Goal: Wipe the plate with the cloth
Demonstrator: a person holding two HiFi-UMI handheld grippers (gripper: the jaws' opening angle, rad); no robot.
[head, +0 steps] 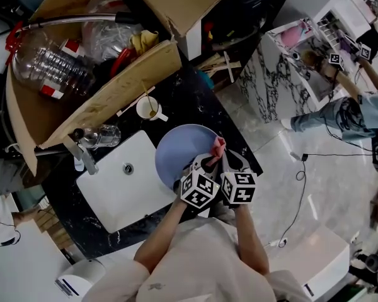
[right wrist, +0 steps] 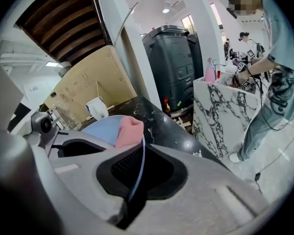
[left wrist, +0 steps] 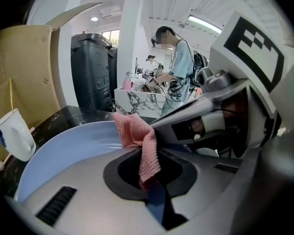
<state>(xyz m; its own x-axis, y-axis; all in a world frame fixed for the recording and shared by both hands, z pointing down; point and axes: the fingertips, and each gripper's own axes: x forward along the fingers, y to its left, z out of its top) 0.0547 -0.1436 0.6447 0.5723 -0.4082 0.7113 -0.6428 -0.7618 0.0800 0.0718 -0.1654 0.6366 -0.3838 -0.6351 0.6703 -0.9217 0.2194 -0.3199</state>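
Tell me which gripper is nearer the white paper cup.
Left. The left gripper is across the round blue plate from the white paper cup; the right gripper sits farther right.

Worktop holdings, by count

One plate (head: 179,151); one cloth (head: 218,146); two grippers: left gripper (head: 205,163), right gripper (head: 230,162); one cup (head: 148,107); one sink (head: 129,184); one cardboard box (head: 123,88); two bottles: large bottle (head: 47,65), small bottle (head: 104,135).

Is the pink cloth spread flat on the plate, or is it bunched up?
Bunched up: the cloth stands in crumpled folds, pinched by the left gripper at the plate edge, not laid flat.
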